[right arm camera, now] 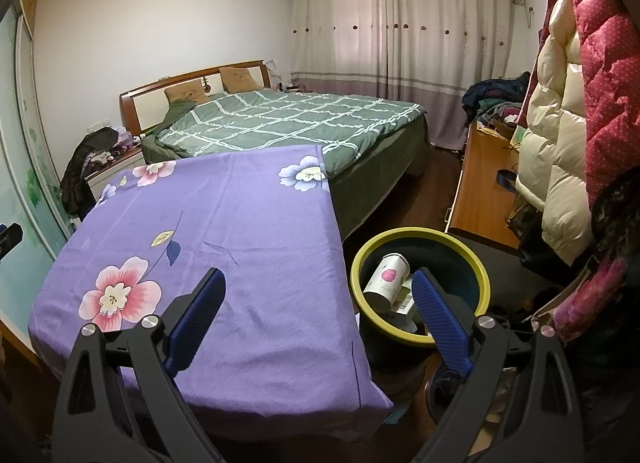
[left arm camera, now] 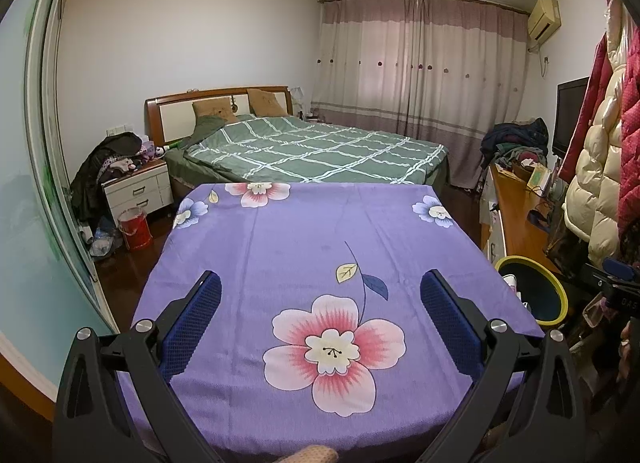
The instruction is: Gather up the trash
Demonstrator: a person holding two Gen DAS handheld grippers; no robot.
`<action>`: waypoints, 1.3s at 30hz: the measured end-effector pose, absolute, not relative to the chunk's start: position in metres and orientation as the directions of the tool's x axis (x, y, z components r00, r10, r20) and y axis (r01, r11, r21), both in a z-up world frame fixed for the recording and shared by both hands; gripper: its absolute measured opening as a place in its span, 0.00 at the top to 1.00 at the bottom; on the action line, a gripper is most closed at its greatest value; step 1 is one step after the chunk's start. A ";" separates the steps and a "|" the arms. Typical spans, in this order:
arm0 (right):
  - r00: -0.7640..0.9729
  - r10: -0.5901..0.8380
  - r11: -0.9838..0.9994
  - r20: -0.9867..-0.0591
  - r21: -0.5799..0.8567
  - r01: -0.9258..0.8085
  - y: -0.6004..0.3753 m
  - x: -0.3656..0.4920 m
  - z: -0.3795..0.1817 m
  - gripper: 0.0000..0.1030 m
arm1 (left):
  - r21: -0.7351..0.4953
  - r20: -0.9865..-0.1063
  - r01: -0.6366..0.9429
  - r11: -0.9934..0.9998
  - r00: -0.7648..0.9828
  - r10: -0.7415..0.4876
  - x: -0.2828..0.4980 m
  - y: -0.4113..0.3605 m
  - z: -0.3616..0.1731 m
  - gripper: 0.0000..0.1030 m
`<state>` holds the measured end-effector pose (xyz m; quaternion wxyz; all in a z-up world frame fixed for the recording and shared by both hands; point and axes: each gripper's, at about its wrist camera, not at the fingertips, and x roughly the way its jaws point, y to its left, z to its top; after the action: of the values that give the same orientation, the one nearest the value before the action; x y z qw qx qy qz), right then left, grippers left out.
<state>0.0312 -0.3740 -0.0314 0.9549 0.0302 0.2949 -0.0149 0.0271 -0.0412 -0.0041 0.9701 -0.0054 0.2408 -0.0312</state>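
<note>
Paper cup (right arm camera: 387, 281) in bin (right arm camera: 482, 275)

A home bedroom: made bed (left arm camera: 312, 147), nightstand (left arm camera: 138, 187), drawn curtains (left arm camera: 420, 63), hanging coats (right arm camera: 560, 103).

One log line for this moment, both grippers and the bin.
left gripper open, empty | right gripper open, empty | bin holds paper cup | tablecloth bare

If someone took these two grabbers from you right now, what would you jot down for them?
Left gripper: open, empty, over the purple flowered cloth.
Right gripper: open, empty, at the cloth's right edge.
Yellow-rimmed bin, right of the table: holds a paper cup and some packaging.
Done: the cloth shows no trash.
Left: check elsewhere; the clutter by the red bucket is unclear.
</note>
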 end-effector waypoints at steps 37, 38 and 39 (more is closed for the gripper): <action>0.820 0.001 0.998 -0.572 0.057 0.038 -0.367 0.031 -0.037 0.12 | -0.034 -0.489 0.064 0.997 0.869 -0.072 0.029 -0.041 -0.017 0.05; 0.820 0.002 0.998 -0.572 0.057 0.038 -0.367 0.031 -0.037 0.12 | -0.034 -0.489 0.064 0.997 0.869 -0.072 0.029 -0.041 -0.017 0.05; 0.820 0.001 0.998 -0.573 0.057 0.038 -0.367 0.031 -0.037 0.12 | -0.034 -0.489 0.063 0.997 0.869 -0.072 0.029 -0.041 -0.017 0.05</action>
<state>0.0313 -0.3668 -0.0368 0.9534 0.0327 0.2999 -0.0098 0.0294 -0.0410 -0.0165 0.9667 -0.0082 0.2534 -0.0349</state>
